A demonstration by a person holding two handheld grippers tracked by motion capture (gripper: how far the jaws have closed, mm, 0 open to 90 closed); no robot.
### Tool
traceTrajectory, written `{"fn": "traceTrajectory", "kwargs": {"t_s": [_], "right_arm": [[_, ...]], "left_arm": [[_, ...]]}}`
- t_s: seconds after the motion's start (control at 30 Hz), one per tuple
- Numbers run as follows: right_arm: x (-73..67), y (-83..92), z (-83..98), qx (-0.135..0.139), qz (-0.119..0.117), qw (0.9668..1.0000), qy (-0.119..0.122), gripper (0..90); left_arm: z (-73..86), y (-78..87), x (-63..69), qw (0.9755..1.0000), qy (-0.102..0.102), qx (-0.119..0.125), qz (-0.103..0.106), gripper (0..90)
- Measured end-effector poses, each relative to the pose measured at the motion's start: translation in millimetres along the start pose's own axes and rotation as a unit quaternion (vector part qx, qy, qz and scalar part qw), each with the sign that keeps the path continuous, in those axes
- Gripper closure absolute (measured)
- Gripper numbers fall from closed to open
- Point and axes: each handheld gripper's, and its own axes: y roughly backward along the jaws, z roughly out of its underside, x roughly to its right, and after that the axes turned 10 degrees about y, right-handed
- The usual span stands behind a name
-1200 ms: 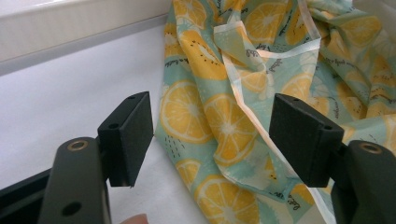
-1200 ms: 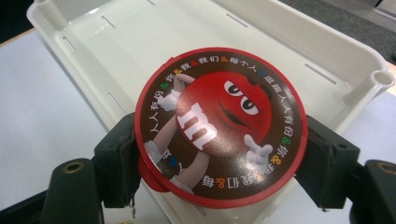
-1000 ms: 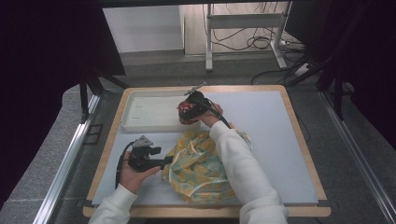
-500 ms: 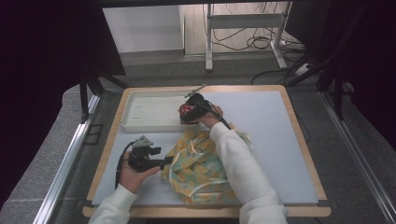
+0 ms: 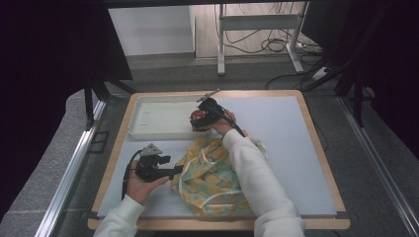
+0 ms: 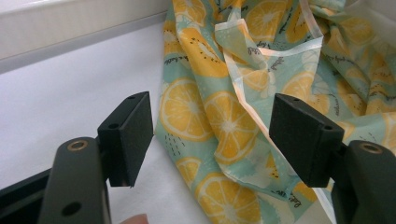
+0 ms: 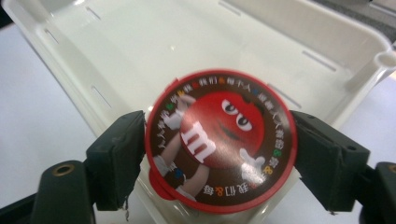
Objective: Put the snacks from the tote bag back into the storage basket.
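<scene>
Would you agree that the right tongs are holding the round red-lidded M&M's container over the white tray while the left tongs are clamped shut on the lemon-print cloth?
Not quite. The left tongs are open: the left gripper view shows their jaws spread apart with the lemon-print cloth lying between and beyond them, not pinched. The rest holds: the right tongs grip the M&M's container over the white tray.

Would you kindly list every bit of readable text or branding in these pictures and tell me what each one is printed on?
"m": large white letter on the red character on the round lid held in the right tool.
Ring of small multicoloured Chinese characters around that lid's brown rim: too distorted to quote reliably.
Small dark script on the lemon-print cloth beside the slices: too blurred to read.
White tray: no text.
</scene>
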Motion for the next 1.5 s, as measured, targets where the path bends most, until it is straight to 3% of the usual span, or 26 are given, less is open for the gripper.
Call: {"fn": "traceTrajectory", "kwargs": {"t_s": [0.43,0.77,0.97,1.5], "right_arm": [[-1.9,30.6,-1.3,0.030,-0.007,0.9995,-0.002,19.3],[-5.6,67.9,13.4,0.052,-0.011,0.9985,-0.011,19.9],[-11.1,99.2,30.9,0.065,-0.010,0.9978,-0.007,20.6],[-24.3,177.8,107.3,0.089,0.006,0.9960,-0.010,23.0]], "left_arm": [[0.1,-0.8,0.3,1.0000,-0.001,-0.001,-0.001,30.5],[-0.5,-2.1,0.5,1.0000,-0.003,-0.001,-0.001,30.5],[-2.0,-4.5,2.0,1.0000,-0.007,-0.003,-0.001,30.5],[-2.3,-9.1,2.4,1.0000,-0.006,-0.006,-0.005,30.5]]}}
